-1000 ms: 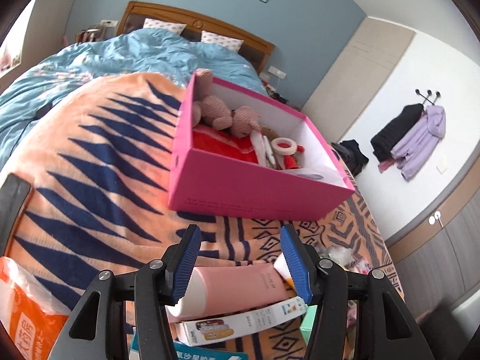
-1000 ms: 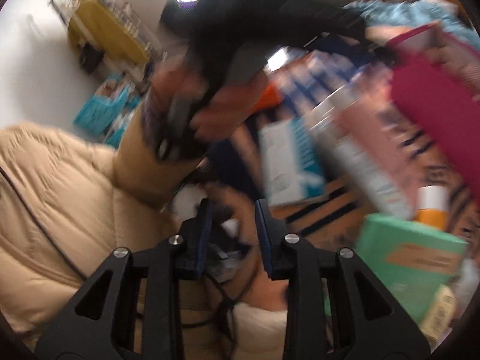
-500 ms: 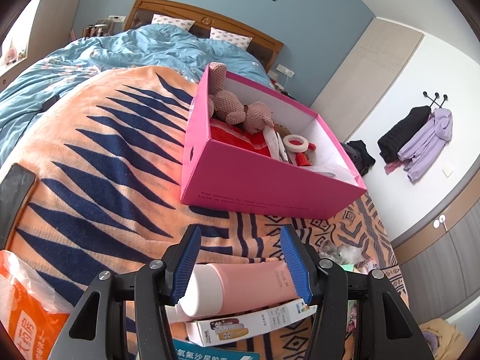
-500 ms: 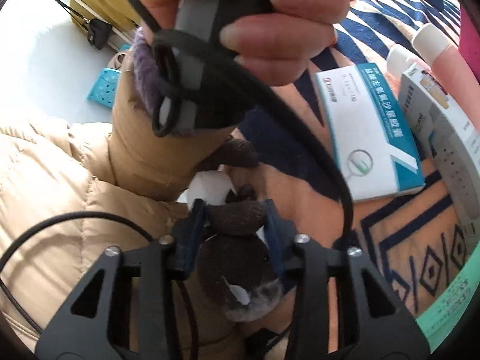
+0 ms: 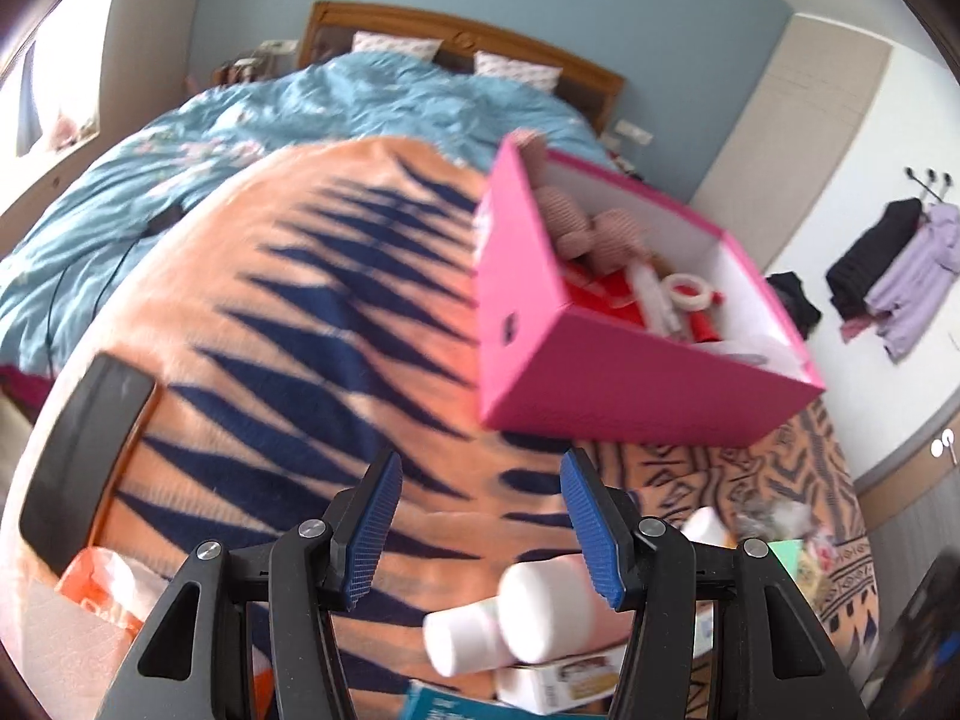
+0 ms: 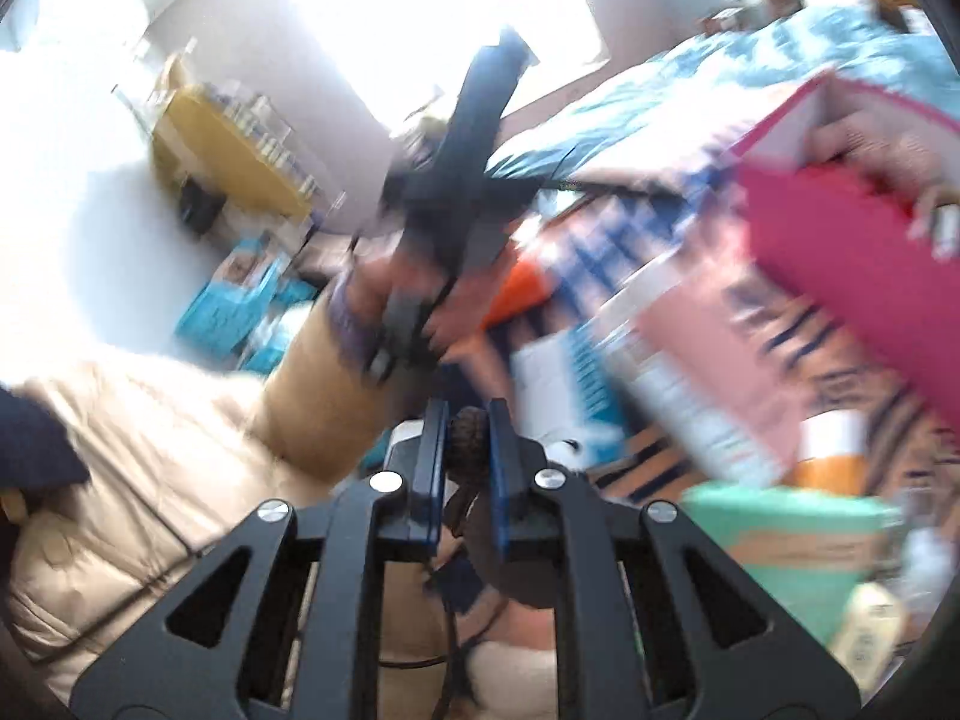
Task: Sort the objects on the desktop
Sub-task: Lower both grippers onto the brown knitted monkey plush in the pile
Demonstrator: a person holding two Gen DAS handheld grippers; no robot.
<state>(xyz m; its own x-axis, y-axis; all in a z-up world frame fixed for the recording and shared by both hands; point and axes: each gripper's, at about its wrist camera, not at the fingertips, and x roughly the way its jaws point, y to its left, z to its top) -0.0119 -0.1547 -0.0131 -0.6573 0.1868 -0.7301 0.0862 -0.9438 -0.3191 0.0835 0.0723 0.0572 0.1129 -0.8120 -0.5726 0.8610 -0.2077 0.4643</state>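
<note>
A pink box stands on the orange and navy blanket, holding a knitted pink toy, red items and a tape roll. My left gripper is open and empty above the blanket, with a pink tube with a white cap just below its right finger. My right gripper is shut on a dark brown plush toy, lifted off the bed. The right wrist view is blurred; the pink box and pink tube show there.
A white carton and a teal box lie under the tube. An orange packet and a black object sit at the left. A green box and orange-white bottle lie by the right gripper.
My left gripper has swung left, so the pink box and tube now sit to its right. My right gripper has closed on the brown plush toy and lifted it away.
</note>
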